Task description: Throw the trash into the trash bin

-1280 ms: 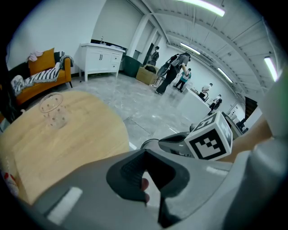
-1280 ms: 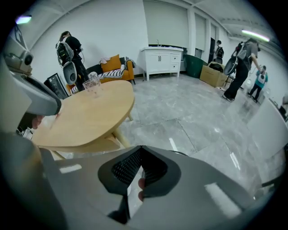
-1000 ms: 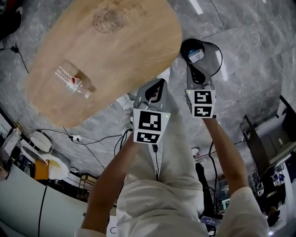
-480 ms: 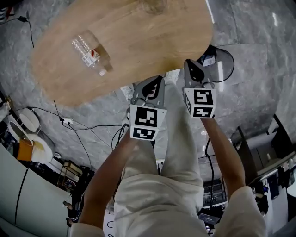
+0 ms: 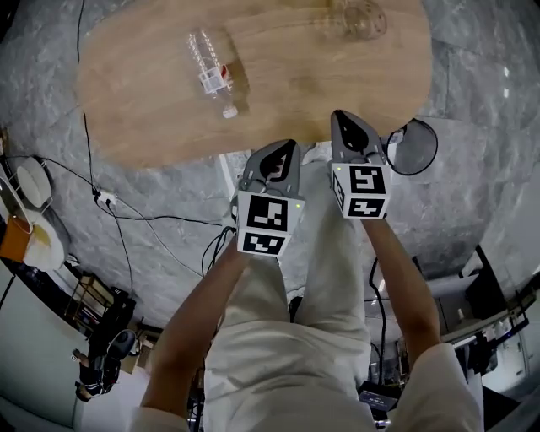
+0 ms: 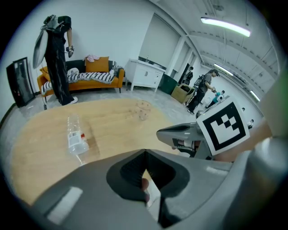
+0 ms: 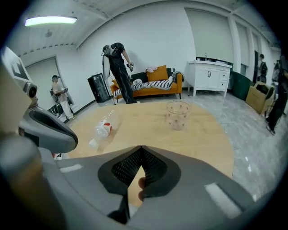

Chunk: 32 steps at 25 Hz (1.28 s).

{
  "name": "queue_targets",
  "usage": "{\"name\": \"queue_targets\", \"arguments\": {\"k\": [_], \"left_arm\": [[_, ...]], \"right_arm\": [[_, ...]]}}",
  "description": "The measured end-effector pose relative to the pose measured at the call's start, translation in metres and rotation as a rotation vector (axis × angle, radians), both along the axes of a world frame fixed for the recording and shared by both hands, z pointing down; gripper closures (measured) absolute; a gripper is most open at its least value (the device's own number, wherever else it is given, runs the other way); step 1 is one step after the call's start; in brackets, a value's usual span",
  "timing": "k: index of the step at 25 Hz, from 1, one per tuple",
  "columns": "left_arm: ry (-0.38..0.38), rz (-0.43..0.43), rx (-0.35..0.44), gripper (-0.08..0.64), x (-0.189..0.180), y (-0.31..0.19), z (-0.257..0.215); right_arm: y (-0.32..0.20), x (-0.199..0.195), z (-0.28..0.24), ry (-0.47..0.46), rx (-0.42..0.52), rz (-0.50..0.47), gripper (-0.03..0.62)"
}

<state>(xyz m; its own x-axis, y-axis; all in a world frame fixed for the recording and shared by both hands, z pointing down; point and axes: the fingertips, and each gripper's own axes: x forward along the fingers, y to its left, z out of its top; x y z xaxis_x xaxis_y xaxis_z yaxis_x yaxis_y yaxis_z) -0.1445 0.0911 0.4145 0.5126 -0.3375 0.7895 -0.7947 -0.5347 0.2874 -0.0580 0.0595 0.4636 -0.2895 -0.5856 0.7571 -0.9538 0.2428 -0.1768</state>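
Head view, from the left: thin black cables (image 5: 118,221) trail over the grey, marble-veined floor (image 5: 169,253), their ends lost in clutter at the picture's edge. Right of them the oval table (image 5: 287,93) of pale, grained wood runs off the far edge of the picture. On its left part a clear plastic bottle (image 5: 211,69) with a white and red label lies on its side, cap toward the near edge, well apart from both tools. Over the table's near edge the left tool (image 5: 285,148) hangs with its grey jaws clenched tip to tip on nothing. Just right of it the right tool (image 5: 342,118) is clenched and empty too; each carries a black-and-white marker cube. At the table's far right stands a clear, dotted cup (image 5: 363,18), faint against the wood. Farthest right, on the floor beside the table, sits the round, dark-rimmed trash bin (image 5: 415,148), close against the right tool in the picture; its inside cannot be made out.
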Motion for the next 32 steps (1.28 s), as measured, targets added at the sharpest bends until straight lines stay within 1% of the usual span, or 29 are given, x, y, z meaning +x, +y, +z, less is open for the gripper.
{"name": "queue_targets", "arguments": {"k": [4,9,15,17,19,20,24,25,26,27,30,32], "left_arm": [[-0.004,-0.063,0.012,0.558,-0.035,-0.006,-0.005],[-0.006,-0.118,0.013,0.56,-0.071,-0.006,-0.005],[-0.003,-0.166,0.007,0.558,-0.109,-0.008,-0.001],[-0.003,-0.179,0.005,0.558,-0.12,-0.008,0.001],[-0.002,-0.192,0.001,0.558,-0.131,-0.007,0.004],[-0.001,-0.199,-0.001,0.558,-0.136,-0.006,0.005],[-0.002,-0.228,-0.008,0.56,-0.154,-0.005,0.008],[-0.003,-0.232,-0.009,0.56,-0.158,-0.005,0.009],[-0.005,-0.235,-0.01,0.558,-0.163,-0.005,0.01],[-0.006,-0.237,-0.011,0.56,-0.168,-0.004,0.012],[-0.005,-0.248,-0.014,0.56,-0.183,-0.004,0.015],[-0.006,-0.255,-0.015,0.558,-0.192,-0.003,0.015]], "right_arm": [[-0.014,-0.022,-0.005,0.001,0.013,-0.006,0.566],[-0.025,-0.063,-0.007,0.003,0.03,-0.069,0.565],[-0.032,-0.116,-0.006,-0.015,0.031,-0.136,0.543],[-0.032,-0.133,-0.003,-0.023,0.026,-0.158,0.512],[-0.03,-0.149,0.002,-0.031,0.014,-0.181,0.499],[-0.029,-0.155,0.005,-0.032,0.007,-0.194,0.482],[-0.026,-0.179,0.021,-0.055,-0.051,-0.234,0.363],[-0.026,-0.185,0.027,-0.071,-0.073,-0.231,0.361],[-0.026,-0.19,0.034,-0.084,-0.095,-0.228,0.378],[-0.026,-0.196,0.04,-0.09,-0.114,-0.231,0.35],[-0.031,-0.209,0.056,-0.073,-0.141,-0.246,0.294],[-0.034,-0.215,0.063,-0.057,-0.151,-0.241,0.284]]}}
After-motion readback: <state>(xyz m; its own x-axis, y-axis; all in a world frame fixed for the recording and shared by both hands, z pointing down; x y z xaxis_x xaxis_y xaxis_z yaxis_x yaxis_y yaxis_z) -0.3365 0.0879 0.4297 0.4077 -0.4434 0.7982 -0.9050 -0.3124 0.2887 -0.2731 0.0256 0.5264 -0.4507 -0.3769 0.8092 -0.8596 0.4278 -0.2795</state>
